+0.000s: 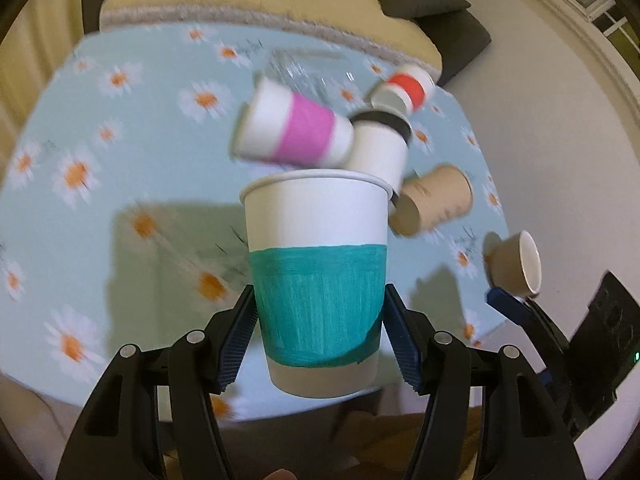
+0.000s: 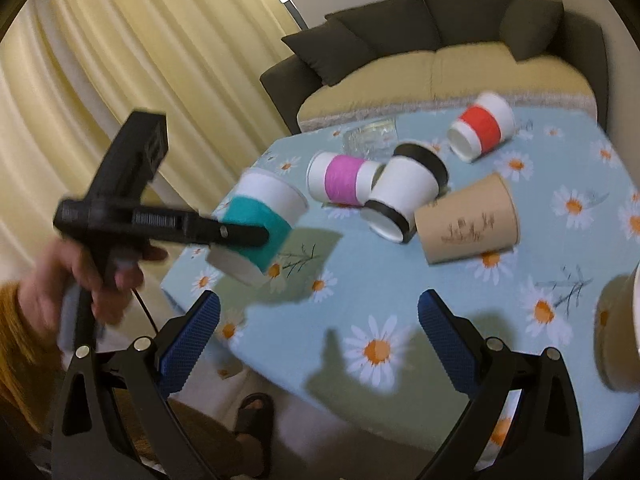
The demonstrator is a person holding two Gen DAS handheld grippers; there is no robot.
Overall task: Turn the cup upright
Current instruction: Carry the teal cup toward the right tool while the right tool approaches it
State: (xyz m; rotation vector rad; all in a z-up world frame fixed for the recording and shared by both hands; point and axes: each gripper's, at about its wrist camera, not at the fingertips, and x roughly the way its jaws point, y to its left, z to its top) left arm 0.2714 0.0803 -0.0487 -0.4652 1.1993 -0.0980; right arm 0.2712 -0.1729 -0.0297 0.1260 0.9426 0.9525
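Left wrist view: left gripper [image 1: 320, 320] pinching teal cup [image 1: 318, 276], mouth up above tablecloth [image 1: 120, 200]; setting-down pending. Right gripper [image 2: 320, 320] spread, empty.

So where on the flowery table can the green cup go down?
The teal cup, held by the left gripper, has bare tablecloth below it, between the near edge and the fallen cups. Farther back is crowded: pink cup, black-banded cup, brown cup, red cup.

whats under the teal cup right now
Nothing supports it: the teal cup hangs in the left hand-held gripper above the daisy tablecloth, its shadow below. Its base underside is out of view.
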